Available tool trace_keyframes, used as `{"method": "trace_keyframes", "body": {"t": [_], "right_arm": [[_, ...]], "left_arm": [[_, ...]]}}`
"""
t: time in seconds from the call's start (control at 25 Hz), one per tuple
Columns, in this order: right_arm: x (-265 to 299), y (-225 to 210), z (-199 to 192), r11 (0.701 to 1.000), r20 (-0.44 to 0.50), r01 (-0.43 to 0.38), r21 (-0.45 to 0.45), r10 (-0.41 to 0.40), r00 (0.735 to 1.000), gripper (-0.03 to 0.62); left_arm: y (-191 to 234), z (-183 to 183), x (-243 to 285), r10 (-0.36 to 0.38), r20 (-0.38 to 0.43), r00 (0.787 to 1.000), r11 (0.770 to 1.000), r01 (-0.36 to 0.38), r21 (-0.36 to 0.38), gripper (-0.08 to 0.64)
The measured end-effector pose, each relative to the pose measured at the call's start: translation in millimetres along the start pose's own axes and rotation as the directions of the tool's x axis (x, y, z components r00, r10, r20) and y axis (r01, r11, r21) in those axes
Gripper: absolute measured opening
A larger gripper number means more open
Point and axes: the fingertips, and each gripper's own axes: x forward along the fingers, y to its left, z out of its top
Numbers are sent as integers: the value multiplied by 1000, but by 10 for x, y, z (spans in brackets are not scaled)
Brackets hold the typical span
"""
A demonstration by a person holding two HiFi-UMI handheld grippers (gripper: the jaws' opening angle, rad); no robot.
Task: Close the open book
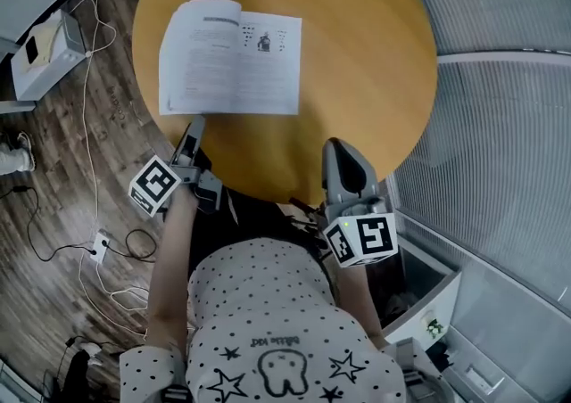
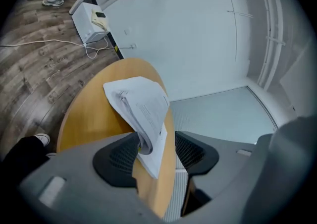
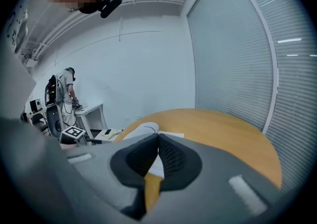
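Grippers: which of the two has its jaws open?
The left gripper: its jaws stand apart at the book's near edge. The right gripper has its jaws together, back from the book.

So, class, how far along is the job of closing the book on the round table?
Done: nothing; the book lies open on the table. In hand: the left claw stands open with the book's near edge between its jaws, ungripped; the right claw is shut, empty. Left: fold one half over.
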Motion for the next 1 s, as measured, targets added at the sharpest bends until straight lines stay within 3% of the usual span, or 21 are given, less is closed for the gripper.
{"method": "trace_keyframes", "body": {"t": [0.2, 0.4, 0.6, 0.8, 1.0], "right_arm": [[15, -18, -155, 1000, -27, -1, 29, 1, 1000, 3], [8, -22, -280, 999, -57, 5, 47, -2, 998, 5], [5, -14, -328, 999, -61, 11, 49, -8, 998, 4], [-19, -15, -317, 999, -53, 11, 48, -9, 999, 5], [-20, -21, -286, 999, -53, 12, 43, -10, 999, 5]], "left_arm": [[161, -126, 170, 10, -11, 1000, 998, -10, -63, 225], [187, -22, 300, -9, 55, 998, 984, 18, -177, 225], [325, 20, 375, 22, 68, 997, 980, -8, -197, 225], [438, 161, 370, 21, 124, 992, 970, 10, -244, 225], [496, 407, 336, 32, 190, 981, 972, 14, -233, 225]]}}
